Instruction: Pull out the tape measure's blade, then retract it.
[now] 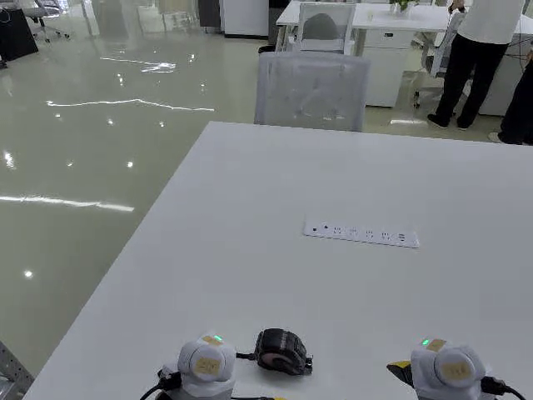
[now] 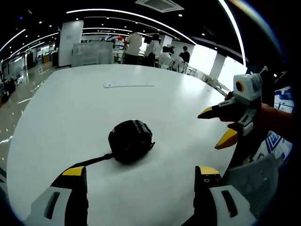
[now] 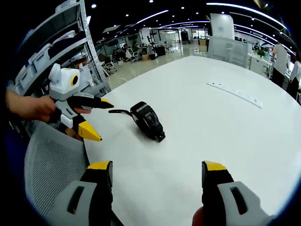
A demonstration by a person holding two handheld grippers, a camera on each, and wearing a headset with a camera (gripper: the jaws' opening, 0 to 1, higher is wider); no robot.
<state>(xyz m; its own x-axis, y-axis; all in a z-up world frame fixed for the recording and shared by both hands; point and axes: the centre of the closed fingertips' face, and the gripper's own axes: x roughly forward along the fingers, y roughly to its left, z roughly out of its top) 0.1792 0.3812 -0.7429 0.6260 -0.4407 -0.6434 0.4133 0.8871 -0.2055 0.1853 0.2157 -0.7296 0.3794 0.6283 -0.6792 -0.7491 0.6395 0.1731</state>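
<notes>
A black tape measure (image 1: 283, 352) lies on the white table (image 1: 250, 200) near its front edge, blade drawn in, with a short black strap (image 2: 94, 160) trailing from it. My left gripper (image 2: 140, 172) is open, its yellow-tipped jaws wide apart just short of the tape measure (image 2: 130, 140). My right gripper (image 3: 156, 167) is also open and empty, a little farther from the tape measure (image 3: 147, 120). In the head view the left gripper (image 1: 206, 365) sits just left of the case and the right gripper (image 1: 450, 369) well to its right.
A white power strip (image 1: 361, 234) lies flat in the middle of the table. A white mesh chair (image 1: 312, 87) stands at the far edge. People (image 1: 483, 50) stand at desks at the back right. The table's left edge drops to glossy floor (image 1: 100, 150).
</notes>
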